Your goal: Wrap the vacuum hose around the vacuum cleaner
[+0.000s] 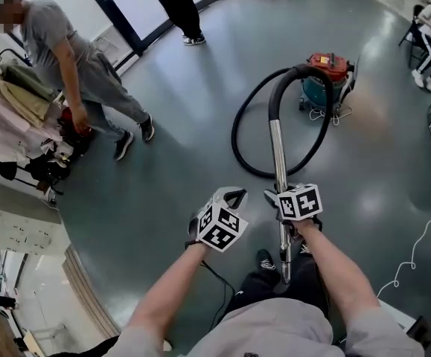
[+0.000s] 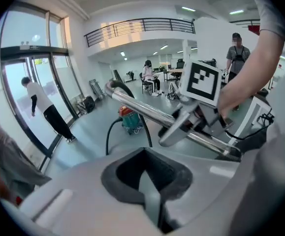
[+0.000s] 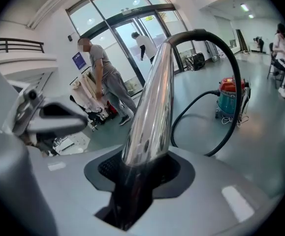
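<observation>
Chrome vacuum wand point(image 1: 278, 147): clamped between the right gripper's point(image 1: 278, 197) jaws, pointing away over the grey floor.
Black ribbed hose point(image 1: 235, 131): loops unwrapped on the floor, running to the red-and-teal canister vacuum cleaner point(image 1: 327, 80) well ahead.
Left gripper point(image 1: 234, 195): jaws together, empty, beside the wand.

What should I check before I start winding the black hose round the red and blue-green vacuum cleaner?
1. right gripper holding the shiny metal tube: ok, its jaws are closed on the tube.
2. left gripper free to help: ok, nothing sits between its jaws.
3. black hose untangled: ok, it lies in one open loop on the grey floor.
4. Hose joined firmly to the red and teal vacuum cleaner: cannot tell, the joint is too small to see.
5. thin white cord out of the way: not ok, it lies loose beside the vacuum cleaner and might snag.
</observation>
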`<action>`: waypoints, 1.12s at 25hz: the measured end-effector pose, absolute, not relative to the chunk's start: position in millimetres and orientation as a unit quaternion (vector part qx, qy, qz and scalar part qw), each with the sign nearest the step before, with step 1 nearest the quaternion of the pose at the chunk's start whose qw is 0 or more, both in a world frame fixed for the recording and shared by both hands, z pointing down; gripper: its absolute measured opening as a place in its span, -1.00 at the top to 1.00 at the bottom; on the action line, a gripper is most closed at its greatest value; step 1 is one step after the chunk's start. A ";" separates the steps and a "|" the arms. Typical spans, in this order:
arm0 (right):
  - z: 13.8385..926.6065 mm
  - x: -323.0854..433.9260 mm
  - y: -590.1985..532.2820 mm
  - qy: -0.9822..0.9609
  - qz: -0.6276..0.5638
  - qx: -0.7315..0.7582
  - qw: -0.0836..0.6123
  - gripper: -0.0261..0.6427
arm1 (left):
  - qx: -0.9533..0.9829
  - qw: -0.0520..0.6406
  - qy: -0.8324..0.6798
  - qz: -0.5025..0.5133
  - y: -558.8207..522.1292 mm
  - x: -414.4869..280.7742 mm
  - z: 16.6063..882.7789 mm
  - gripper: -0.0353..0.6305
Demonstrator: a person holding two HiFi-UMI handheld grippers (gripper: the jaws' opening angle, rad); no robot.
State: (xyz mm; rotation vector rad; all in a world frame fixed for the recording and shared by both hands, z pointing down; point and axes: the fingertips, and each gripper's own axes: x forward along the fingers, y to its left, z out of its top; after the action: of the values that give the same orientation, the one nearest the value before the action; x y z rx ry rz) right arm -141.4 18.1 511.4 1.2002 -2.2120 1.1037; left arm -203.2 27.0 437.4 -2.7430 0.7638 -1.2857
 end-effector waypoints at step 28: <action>527.3 56.7 75.8 -0.802 0.284 0.285 0.441 0.50 | -0.844 0.218 0.060 -0.486 -58.5 8.5 415.6 0.82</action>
State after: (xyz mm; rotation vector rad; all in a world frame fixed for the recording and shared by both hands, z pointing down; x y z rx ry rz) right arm 56.7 75.8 527.3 0.7073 -1.9909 0.7059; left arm 8.5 -58.5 415.6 -2.3367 0.1663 -1.3447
